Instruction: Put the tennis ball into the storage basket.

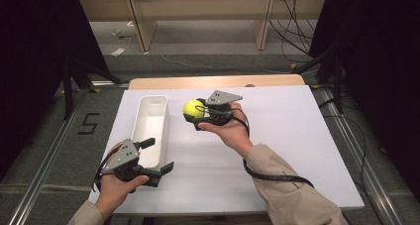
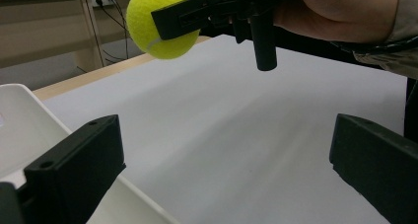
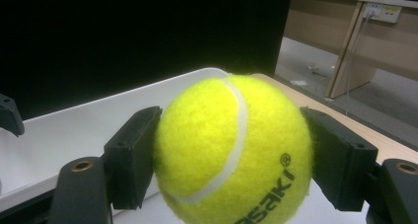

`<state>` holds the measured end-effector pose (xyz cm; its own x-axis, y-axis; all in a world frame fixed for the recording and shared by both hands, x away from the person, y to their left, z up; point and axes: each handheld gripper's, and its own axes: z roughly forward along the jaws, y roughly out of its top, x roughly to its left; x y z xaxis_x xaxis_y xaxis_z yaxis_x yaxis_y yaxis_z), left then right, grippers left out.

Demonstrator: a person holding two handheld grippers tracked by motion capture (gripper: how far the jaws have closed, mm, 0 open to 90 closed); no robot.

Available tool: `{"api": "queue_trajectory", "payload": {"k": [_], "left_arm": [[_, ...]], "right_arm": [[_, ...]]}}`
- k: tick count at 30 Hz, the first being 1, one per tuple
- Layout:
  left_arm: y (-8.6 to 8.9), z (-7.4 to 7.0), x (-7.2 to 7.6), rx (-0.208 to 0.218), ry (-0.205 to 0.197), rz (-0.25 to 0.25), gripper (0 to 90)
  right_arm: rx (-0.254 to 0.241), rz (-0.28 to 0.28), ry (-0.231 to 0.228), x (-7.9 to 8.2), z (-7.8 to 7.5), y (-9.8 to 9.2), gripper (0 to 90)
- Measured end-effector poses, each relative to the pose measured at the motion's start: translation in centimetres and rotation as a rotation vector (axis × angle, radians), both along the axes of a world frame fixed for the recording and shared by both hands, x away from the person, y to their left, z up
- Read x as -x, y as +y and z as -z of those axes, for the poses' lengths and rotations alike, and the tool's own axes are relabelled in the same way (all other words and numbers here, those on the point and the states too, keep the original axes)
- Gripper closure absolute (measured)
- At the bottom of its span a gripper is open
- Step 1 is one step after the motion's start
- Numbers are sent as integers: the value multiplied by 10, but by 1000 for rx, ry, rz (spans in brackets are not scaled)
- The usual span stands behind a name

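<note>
Tennis ball (image 1: pixel 193 109), yellow-green with a white seam and black lettering, pinched between the two black jaws of the right gripper (image 1: pixel 197 112); the pads press on opposite sides of it, as the right gripper view shows plainly (image 3: pixel 231 150). Position: held up off the white table sheet (image 1: pixel 277 136), just to the right of the far end of the white tray (image 1: pixel 140 117), apart from the tray's rim. Right hand (image 1: pixel 233 131) wraps the gripper body from below, a beige sleeve (image 1: pixel 292 185) running to the bottom edge, a black cable looping off the wrist. Left gripper (image 1: pixel 158 158), near the tray's closer end, jaws spread wide with nothing between them; in the left gripper view the two black pads stand well apart over bare sheet, one of them in front of the tray's corner (image 2: pixel 19 120). Left hand (image 1: pixel 116 185) grips its body at the sheet's near edge. Wooden tabletop (image 1: pixel 218 81) shows beyond the sheet.
</note>
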<state>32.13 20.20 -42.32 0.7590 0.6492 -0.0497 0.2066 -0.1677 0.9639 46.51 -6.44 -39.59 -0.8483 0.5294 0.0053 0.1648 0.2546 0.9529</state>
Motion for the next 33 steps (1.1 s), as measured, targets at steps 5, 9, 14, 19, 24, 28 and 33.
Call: {"api": "queue_trajectory", "payload": {"k": [5, 9, 14, 19, 24, 28, 33], "left_arm": [[0, 0, 0, 1, 1, 1, 0], [0, 0, 0, 1, 0, 0, 0], [0, 0, 0, 0, -1, 2, 0], [0, 0, 0, -1, 0, 3, 0], [0, 0, 0, -1, 0, 2, 0], [0, 0, 0, -1, 0, 2, 0], [0, 0, 0, -1, 0, 2, 0]], "right_arm": [[-2, -1, 1, 0, -1, 2, 277], [-4, -5, 0, 0, -1, 4, 277], [-4, -9, -1, 0, -1, 7, 277], [-5, -10, 0, 0, -1, 8, 277], [-5, -12, 1, 0, -1, 10, 277], [-4, -15, 0, 0, -2, 11, 277], [-3, -17, -2, 0, -2, 12, 277]]}}
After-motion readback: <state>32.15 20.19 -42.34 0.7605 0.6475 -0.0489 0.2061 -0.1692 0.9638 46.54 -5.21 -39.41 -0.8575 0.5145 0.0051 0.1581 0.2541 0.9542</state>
